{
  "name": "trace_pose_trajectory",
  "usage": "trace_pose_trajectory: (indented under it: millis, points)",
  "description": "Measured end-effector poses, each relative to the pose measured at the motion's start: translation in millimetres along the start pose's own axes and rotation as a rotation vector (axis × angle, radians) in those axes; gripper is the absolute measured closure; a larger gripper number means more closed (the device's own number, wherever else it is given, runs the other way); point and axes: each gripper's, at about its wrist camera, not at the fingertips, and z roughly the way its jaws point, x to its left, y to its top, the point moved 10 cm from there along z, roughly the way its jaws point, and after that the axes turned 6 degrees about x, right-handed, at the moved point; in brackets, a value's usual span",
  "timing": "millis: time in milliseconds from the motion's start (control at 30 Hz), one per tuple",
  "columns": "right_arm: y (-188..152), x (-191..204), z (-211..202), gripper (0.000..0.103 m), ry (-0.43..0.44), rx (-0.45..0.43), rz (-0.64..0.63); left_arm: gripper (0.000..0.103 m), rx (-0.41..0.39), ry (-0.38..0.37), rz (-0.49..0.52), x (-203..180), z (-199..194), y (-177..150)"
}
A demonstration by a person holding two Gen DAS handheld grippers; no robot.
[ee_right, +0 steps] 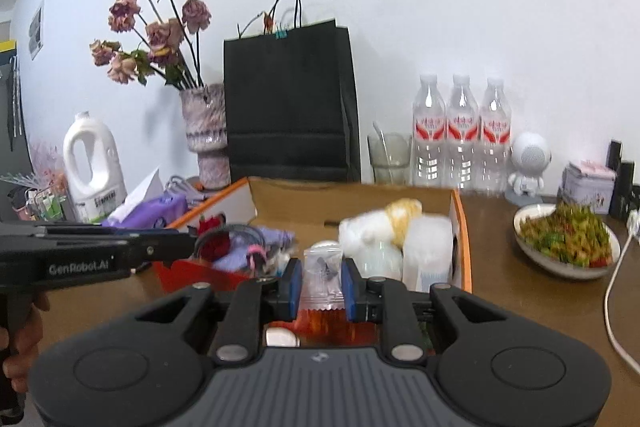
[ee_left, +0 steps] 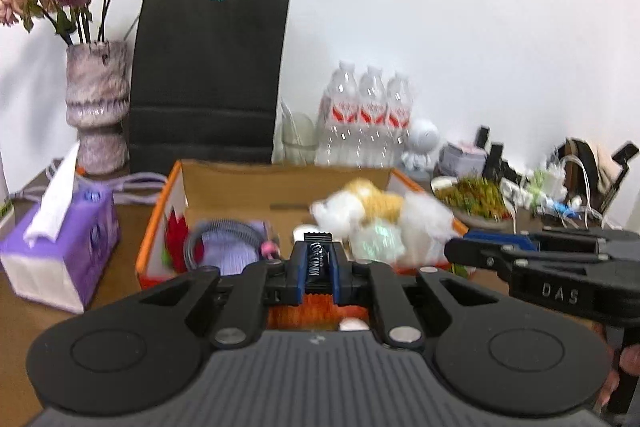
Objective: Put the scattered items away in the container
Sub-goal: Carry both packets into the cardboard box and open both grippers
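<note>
An open cardboard box with orange sides (ee_left: 160,223) (ee_right: 462,227) stands on the wooden table, holding a white and yellow plush toy (ee_left: 372,205) (ee_right: 384,227), a coiled cable on purple cloth (ee_left: 224,239) (ee_right: 256,239) and other small items. My left gripper (ee_left: 317,259) is shut on a black candy packet (ee_left: 316,261), held over the box's near edge. My right gripper (ee_right: 321,277) is shut on a small clear plastic packet (ee_right: 322,275), also over the box's near edge. Each gripper shows from the side in the other's view (ee_left: 460,247) (ee_right: 188,243).
Behind the box stand a black paper bag (ee_left: 208,75) (ee_right: 288,107), a vase of dried roses (ee_left: 98,107) (ee_right: 204,131), three water bottles (ee_left: 366,115) (ee_right: 460,135) and a glass (ee_right: 390,157). A purple tissue box (ee_left: 60,251) lies left, a plate of food (ee_right: 568,239) right.
</note>
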Motion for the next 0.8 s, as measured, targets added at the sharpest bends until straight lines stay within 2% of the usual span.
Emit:
trace_pose_trajectory:
  millis: [167,300,433,533,667,800]
  points:
    - [25,3,15,0.083,0.005,-0.016,0.013,0.09,-0.03,-0.002,-0.055,8,18,28]
    - [39,2,41,0.083,0.017,-0.005,0.038,0.09,-0.024,0.003,-0.082,12,41,38]
    - [41,-1,80,0.083,0.01,0.039,0.058,0.09,0.025,0.023,-0.081,15,72,34]
    - [32,-4,104,0.083,0.004,0.092,0.06,0.09,0.061,0.066,-0.099,25,92,26]
    - [20,-10,118,0.083,-0.012,0.138,0.06,0.09,0.105,0.098,-0.102,35,107,12]
    - [13,-14,123,0.083,-0.02,0.16,0.061,0.09,0.116,0.107,-0.118,42,111,7]
